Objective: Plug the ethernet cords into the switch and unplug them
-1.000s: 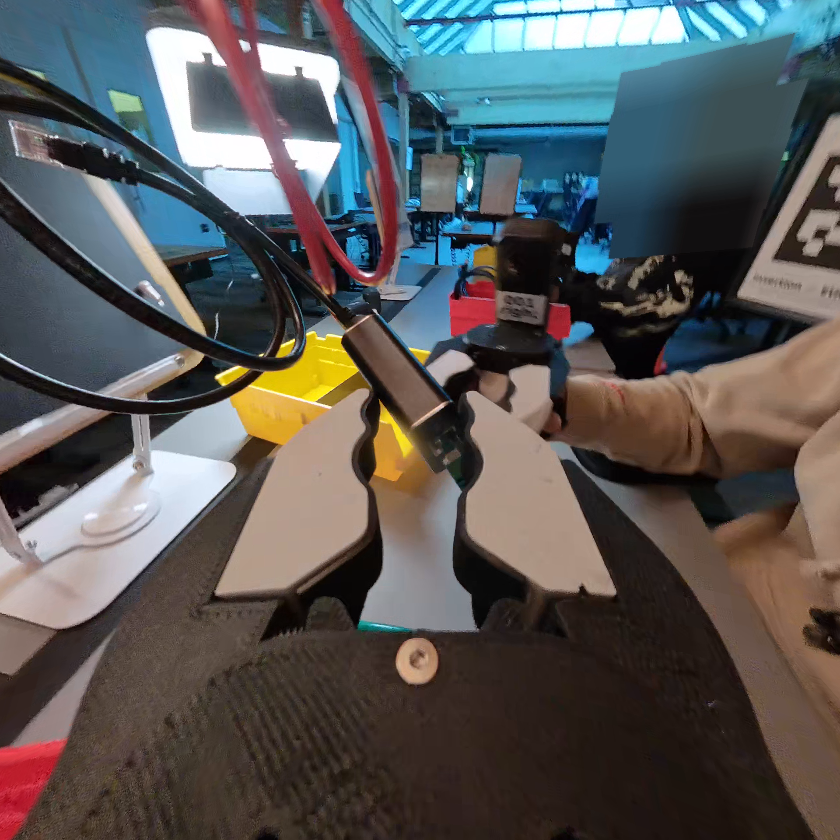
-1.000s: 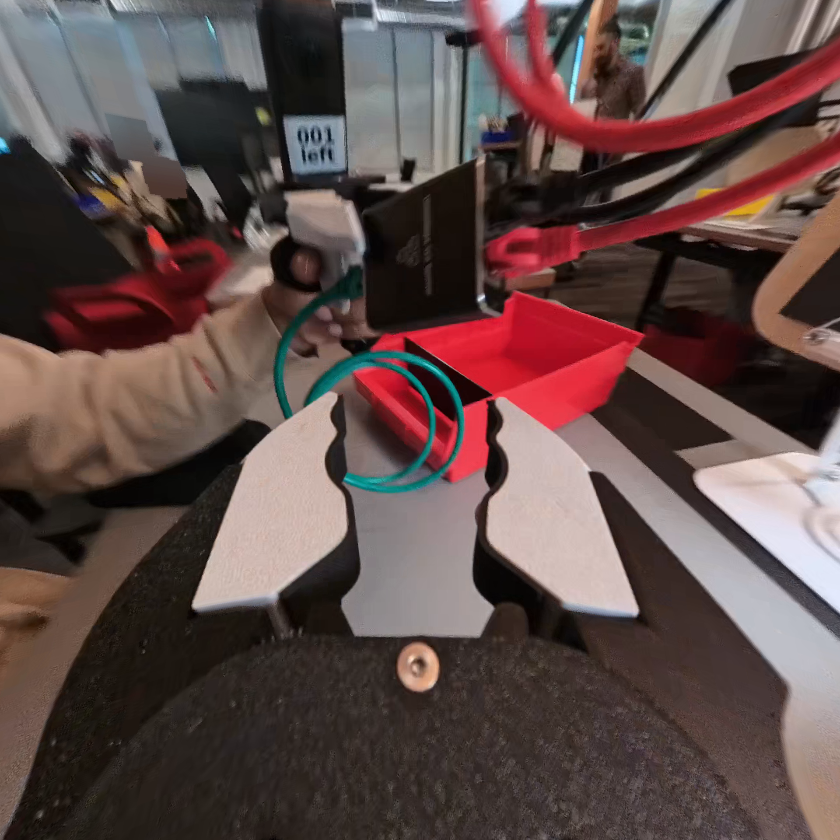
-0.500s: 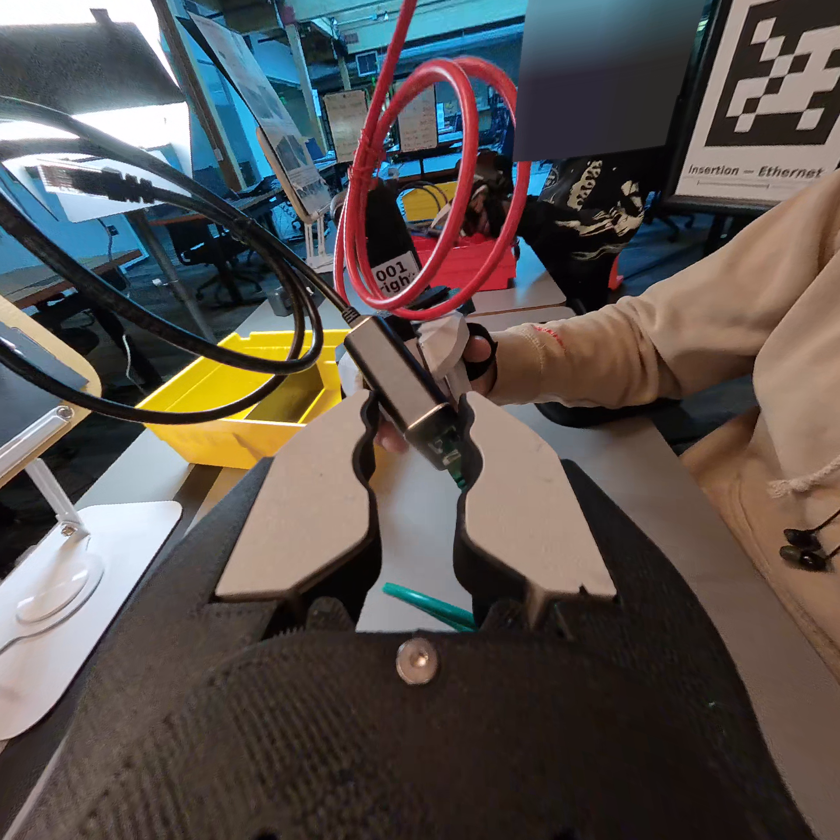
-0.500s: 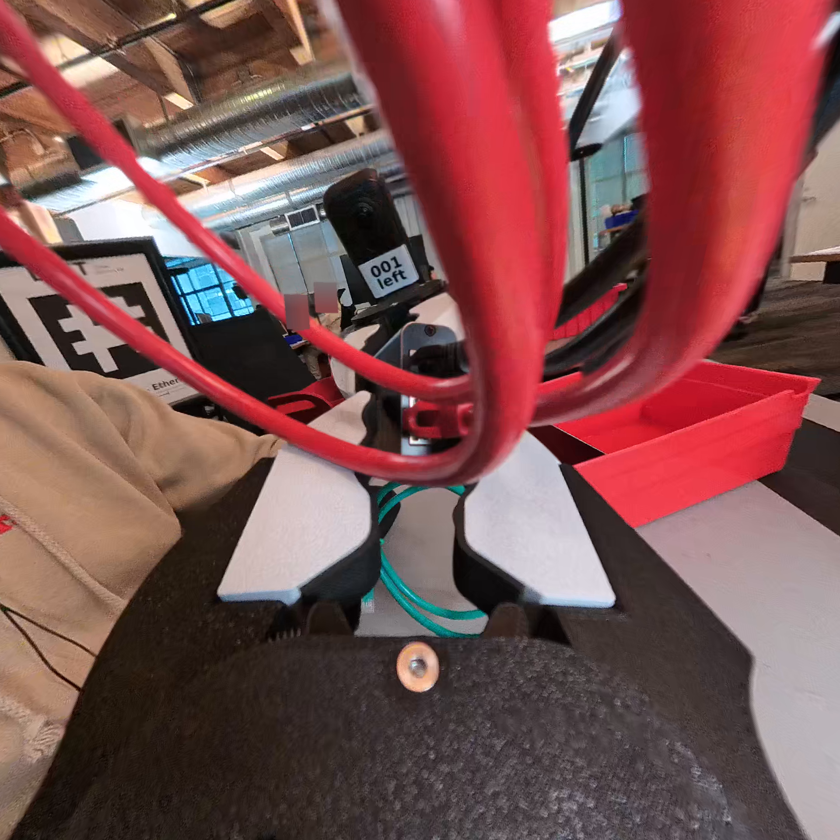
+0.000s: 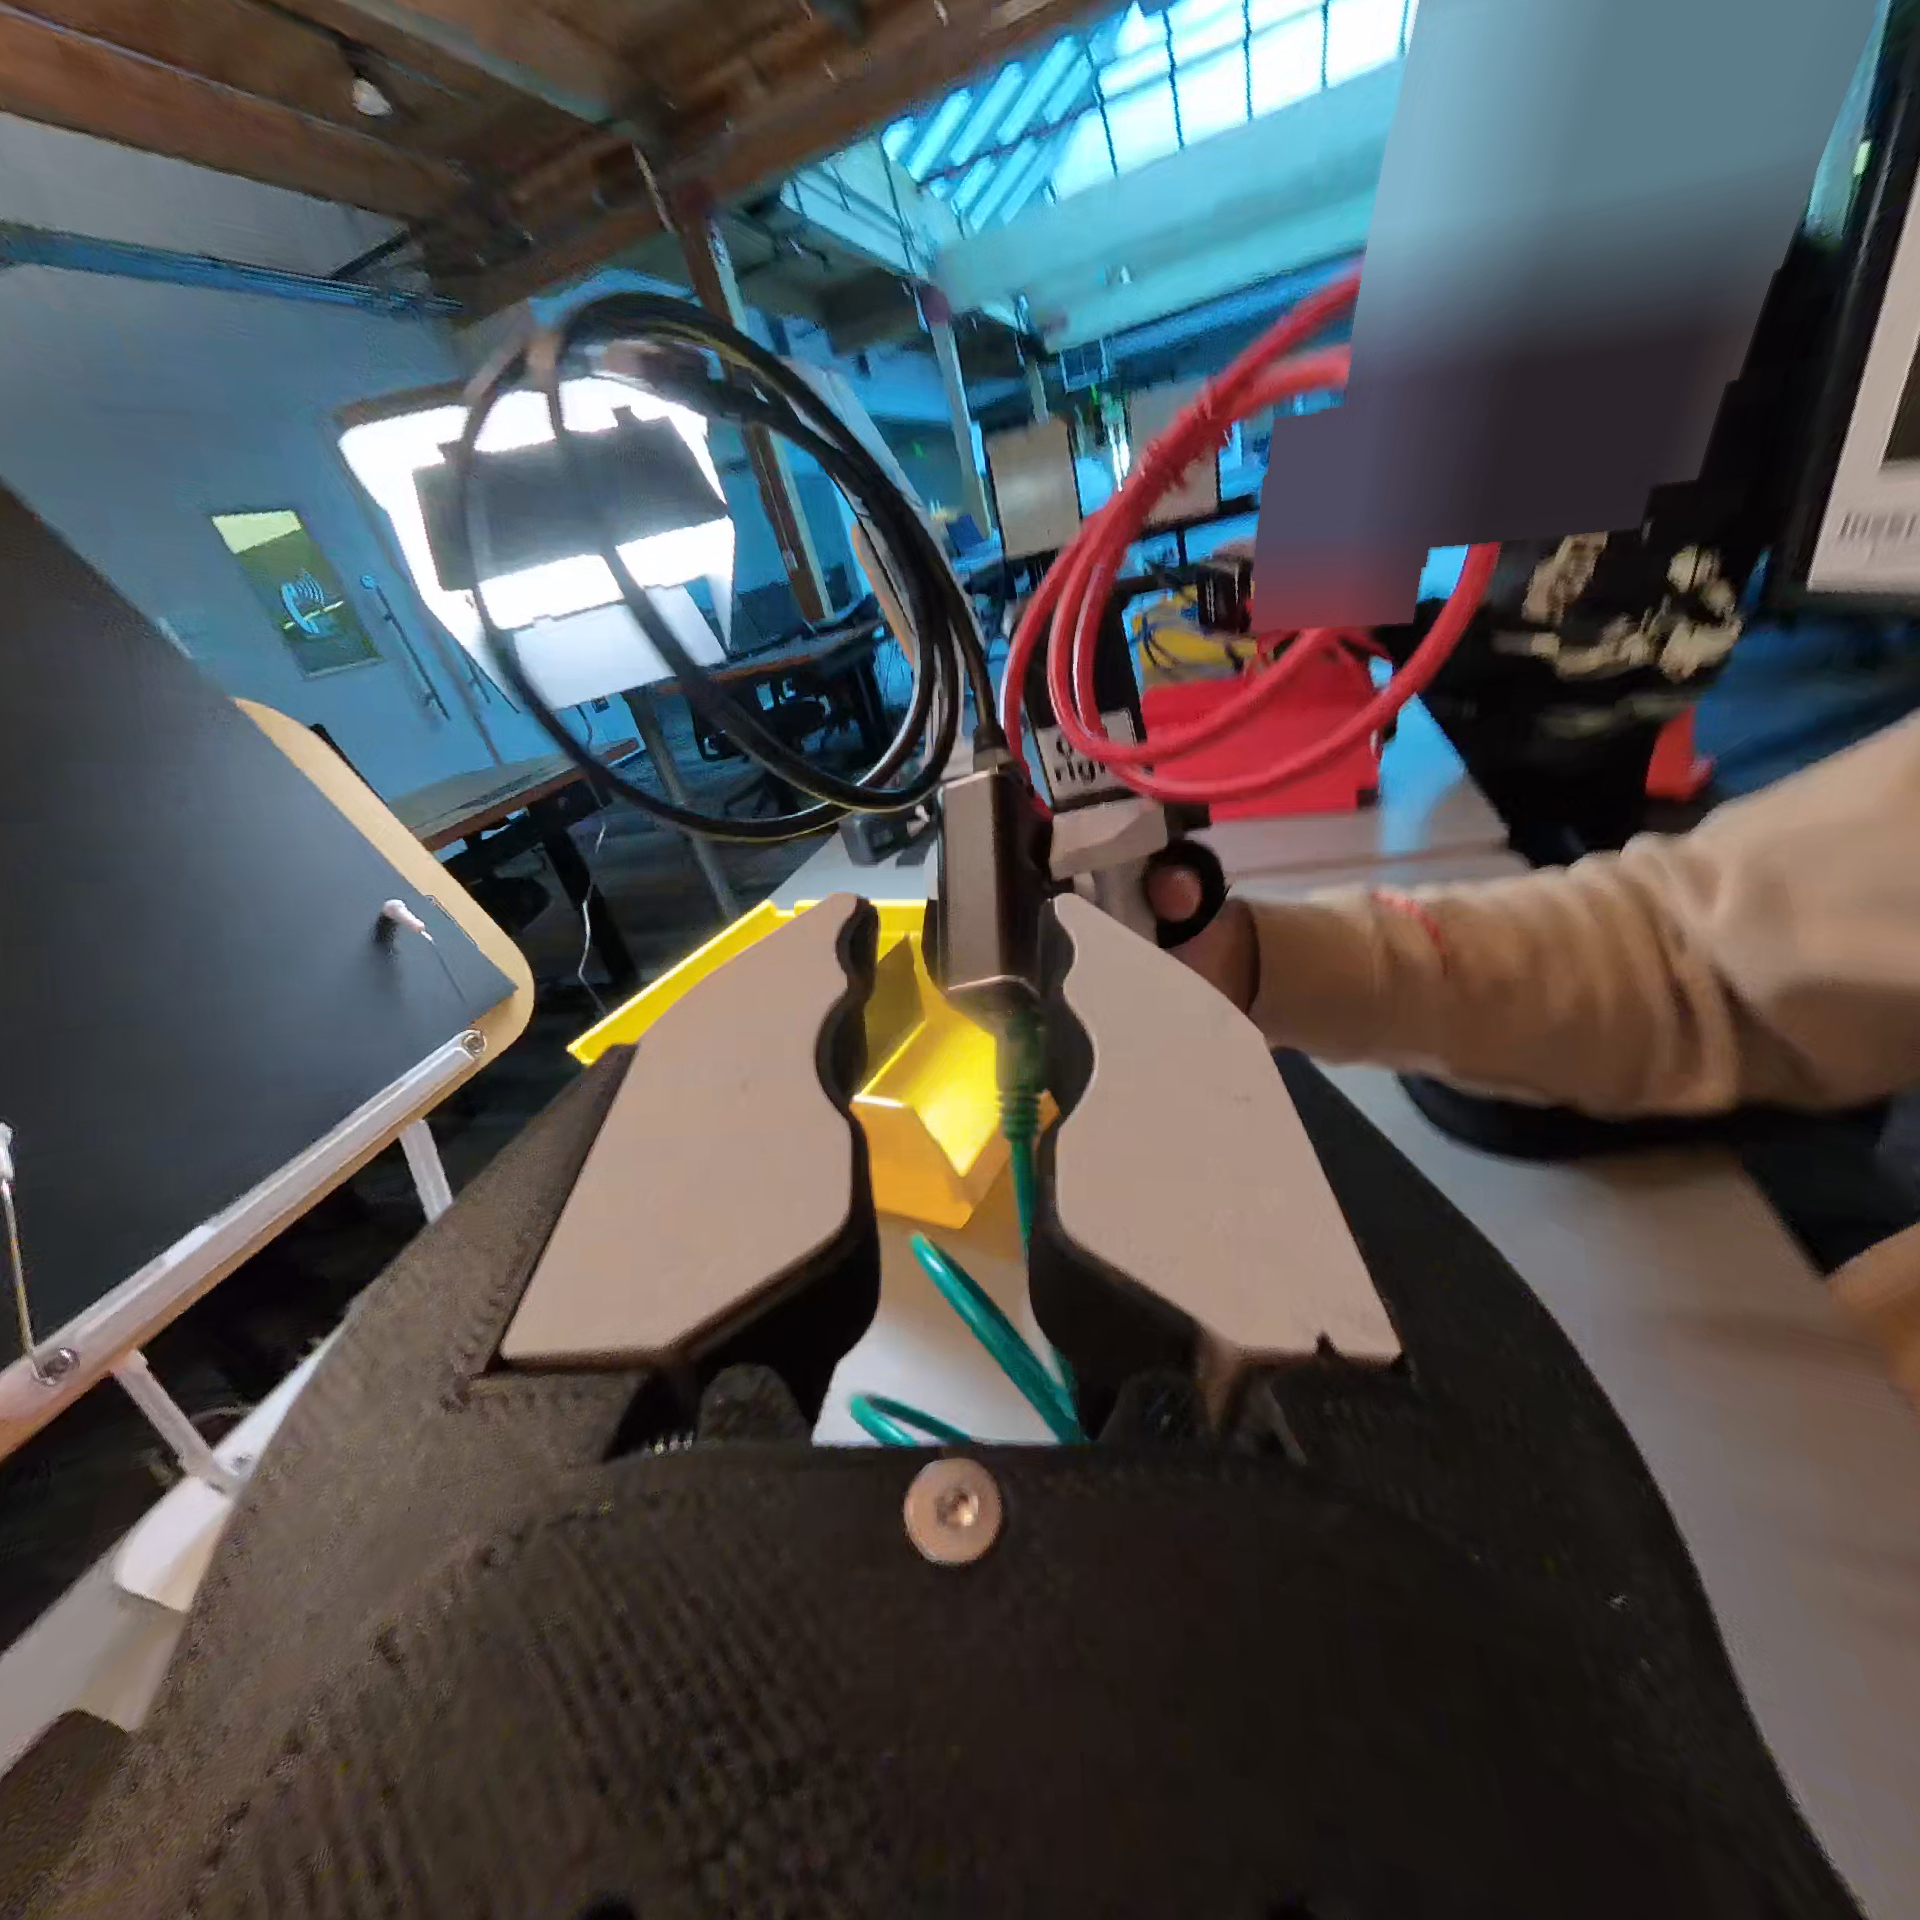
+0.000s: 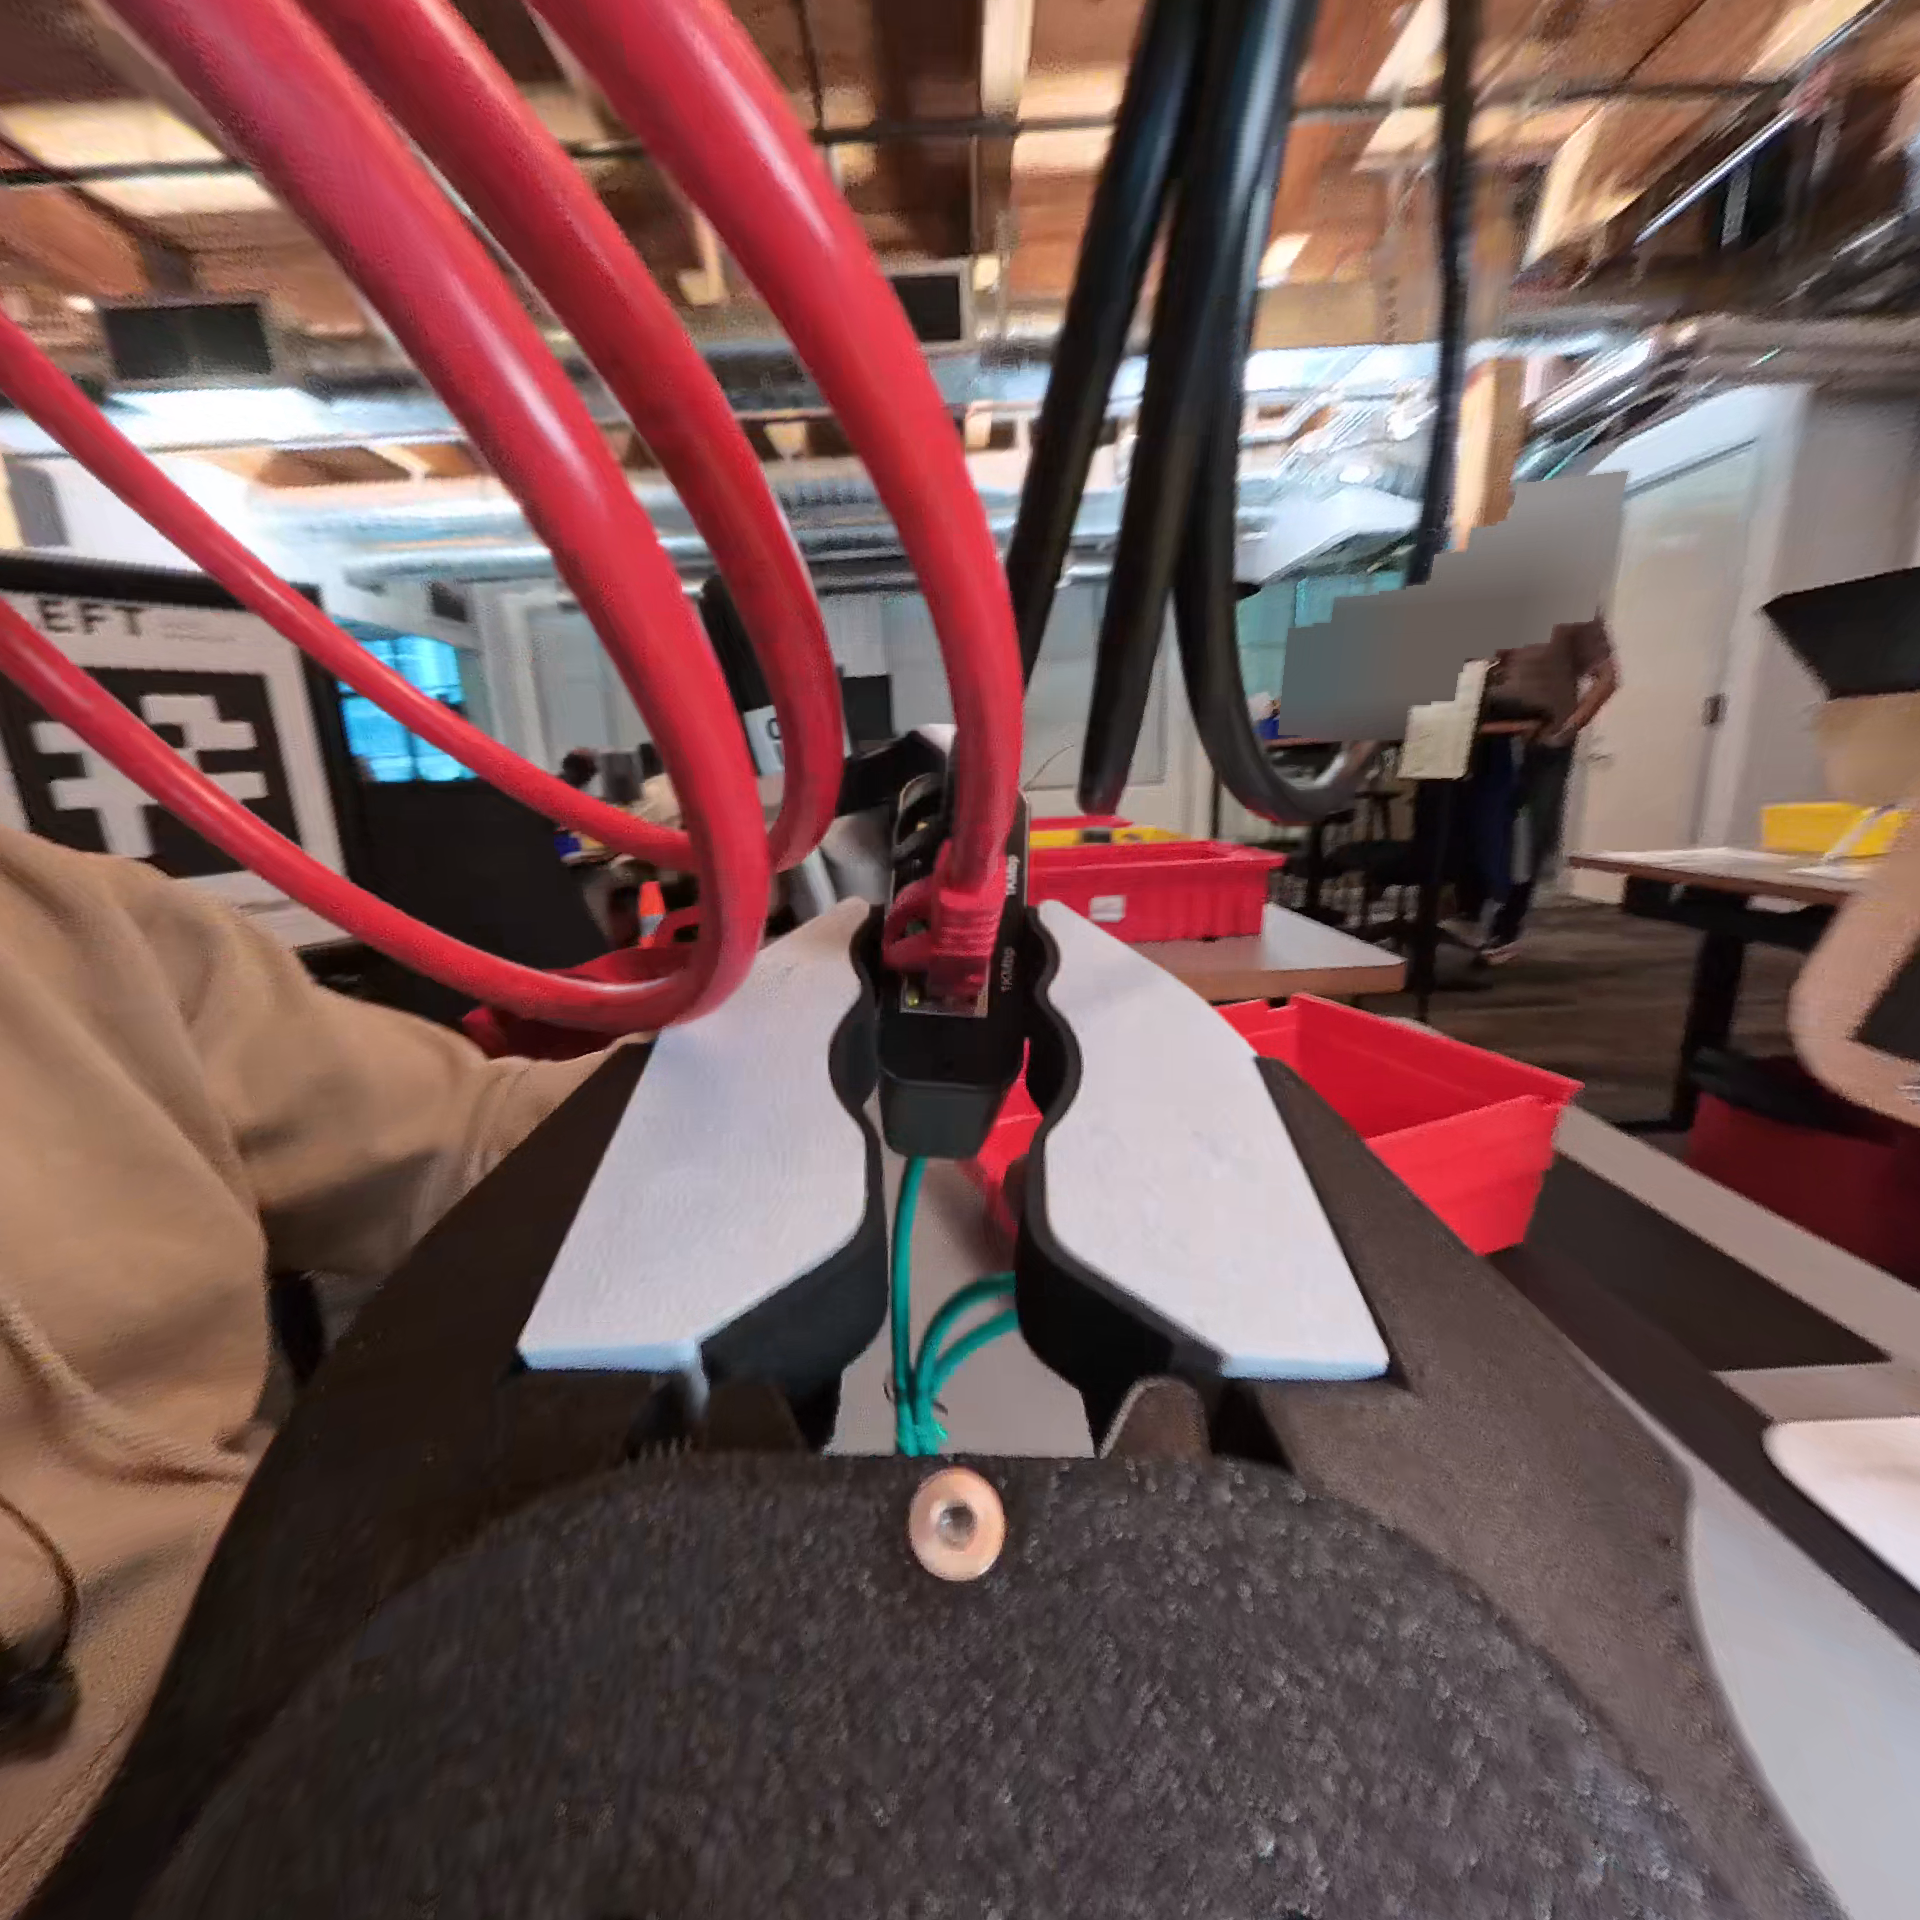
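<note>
Switch: a small dark metal box with rounded edges (image 5: 985, 894), upright at centre frame in the left wrist view, also seen end-on between the fingers in the right wrist view (image 6: 948, 1049); it bears small pale print on one side.
Left hand-held gripper: (image 5: 951, 997) its pale grey, matte, wavy-edged fingers stand with a gap; the right finger lies against the switch, the left finger is apart from it, so I cannot tell whether it grips.
Right hand-held gripper: (image 6: 948, 997) closed on the lower body of the switch, both pale fingers pressed to its sides.
Red ethernet cord: thick glossy loops (image 6: 623, 499) fill the upper left of the right wrist view; its ribbed red plug (image 6: 961, 925) sits in a port on the switch's face. In the left wrist view the loops (image 5: 1226, 623) hang at upper right.
Black cord: a coiled round cable (image 5: 727, 540) rises from the top of the switch, upper centre.
Green cord: thin (image 5: 1023, 1122), leaves the switch's bottom end and coils on the desk (image 5: 1558, 1299) between the fingers.
Bins: yellow plastic bin (image 5: 935, 1122) behind the left fingers; red plastic bin (image 6: 1403, 1101) at right in the right wrist view.
Labels: a white sticker with print on the far gripper (image 5: 1091, 753); a black-and-white marker board (image 6: 145, 727) at left.
Person: a beige sleeve (image 5: 1558, 987) reaches in from the right.
</note>
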A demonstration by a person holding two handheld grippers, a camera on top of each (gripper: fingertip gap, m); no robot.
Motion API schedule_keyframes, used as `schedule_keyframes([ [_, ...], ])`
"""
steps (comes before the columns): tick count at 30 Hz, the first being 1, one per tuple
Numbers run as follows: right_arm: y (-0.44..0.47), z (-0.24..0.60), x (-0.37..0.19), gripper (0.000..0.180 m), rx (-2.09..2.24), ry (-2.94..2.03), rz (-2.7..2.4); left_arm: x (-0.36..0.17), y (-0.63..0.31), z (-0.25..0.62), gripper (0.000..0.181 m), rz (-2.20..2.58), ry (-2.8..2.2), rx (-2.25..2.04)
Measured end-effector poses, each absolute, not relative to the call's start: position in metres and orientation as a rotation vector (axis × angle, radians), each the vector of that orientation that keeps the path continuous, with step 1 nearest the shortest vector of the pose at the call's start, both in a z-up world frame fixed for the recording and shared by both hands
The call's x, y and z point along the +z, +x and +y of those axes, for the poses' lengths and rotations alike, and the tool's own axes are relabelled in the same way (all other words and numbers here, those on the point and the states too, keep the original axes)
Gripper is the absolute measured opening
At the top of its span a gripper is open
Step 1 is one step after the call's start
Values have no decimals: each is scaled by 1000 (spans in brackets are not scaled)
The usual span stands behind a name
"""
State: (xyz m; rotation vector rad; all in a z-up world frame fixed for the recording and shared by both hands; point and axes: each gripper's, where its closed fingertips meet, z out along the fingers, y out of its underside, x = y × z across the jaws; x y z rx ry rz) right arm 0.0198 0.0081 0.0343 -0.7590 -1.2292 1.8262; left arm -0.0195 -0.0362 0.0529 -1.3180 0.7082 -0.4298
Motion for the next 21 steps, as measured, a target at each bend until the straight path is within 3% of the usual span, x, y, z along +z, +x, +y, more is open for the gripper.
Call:
schedule_keyframes([
  [4,34,33,49,24,1785,-726,-1084,63,-14,-52,31,697,-1375,-617],
  [9,57,45,75,23,1799,-627,-889,27,51,-48,34,785,-1475,-814],
  [13,66,36,91,23,1853,-550,-803,1,79,-3,43,530,-1451,-838],
  [17,55,24,90,23,1830,-561,-817,19,70,24,54,320,-1346,-939],
  [21,43,22,80,24,1870,-610,-811,49,48,31,52,327,-1208,-896],
])
